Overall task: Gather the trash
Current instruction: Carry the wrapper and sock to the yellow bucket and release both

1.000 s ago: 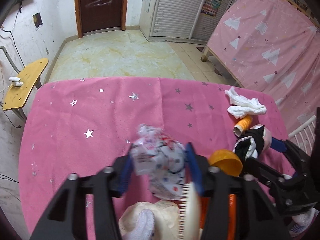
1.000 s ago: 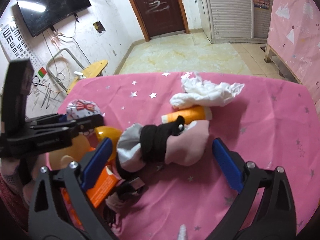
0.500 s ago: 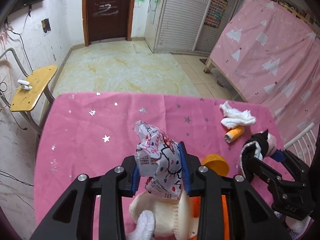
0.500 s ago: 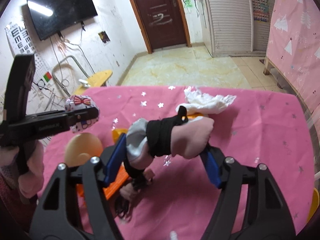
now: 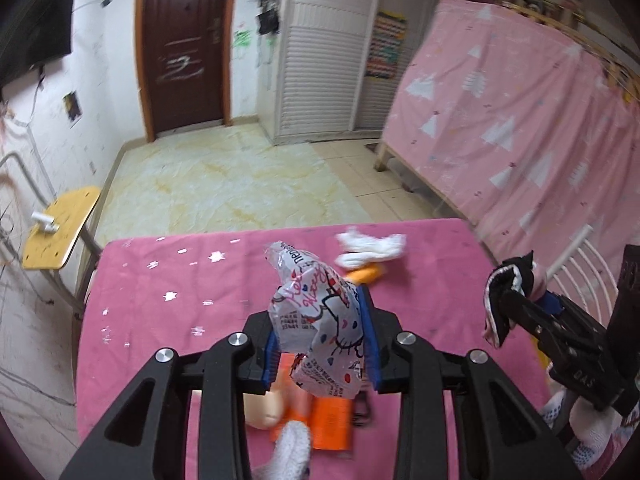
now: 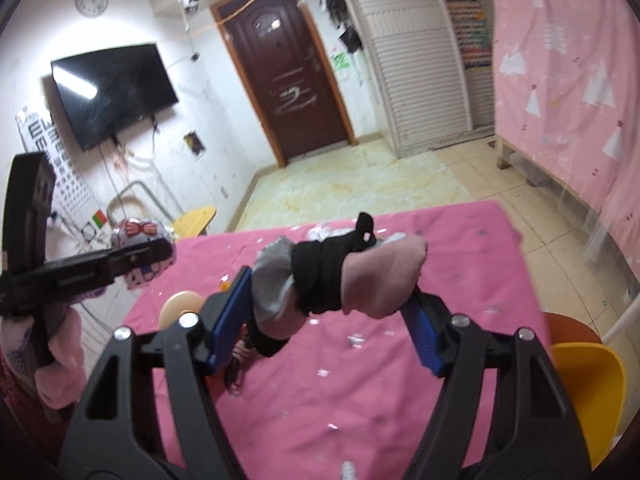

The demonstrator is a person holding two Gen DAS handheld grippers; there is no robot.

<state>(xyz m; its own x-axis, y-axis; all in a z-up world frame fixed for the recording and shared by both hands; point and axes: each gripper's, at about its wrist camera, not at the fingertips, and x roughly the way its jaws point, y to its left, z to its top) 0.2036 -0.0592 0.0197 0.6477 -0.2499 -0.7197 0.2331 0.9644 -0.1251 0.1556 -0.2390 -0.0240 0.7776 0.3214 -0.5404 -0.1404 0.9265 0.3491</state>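
While the left claw (image 5: 322,344) grips a light, crinkly printed plastic wrapper (image 5: 318,328) at mid-body, the right claw (image 6: 324,312) grips a soft pink-and-black cloth bundle (image 6: 340,276).

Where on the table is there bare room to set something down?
The left half of the pink tablecloth is bare to its far edge. Crowded: white tissue and orange tube far right, orange packet under the left claw.

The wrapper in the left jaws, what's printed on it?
A cartoon cat with red lettering on the white wrapper, clearest in the left wrist view.
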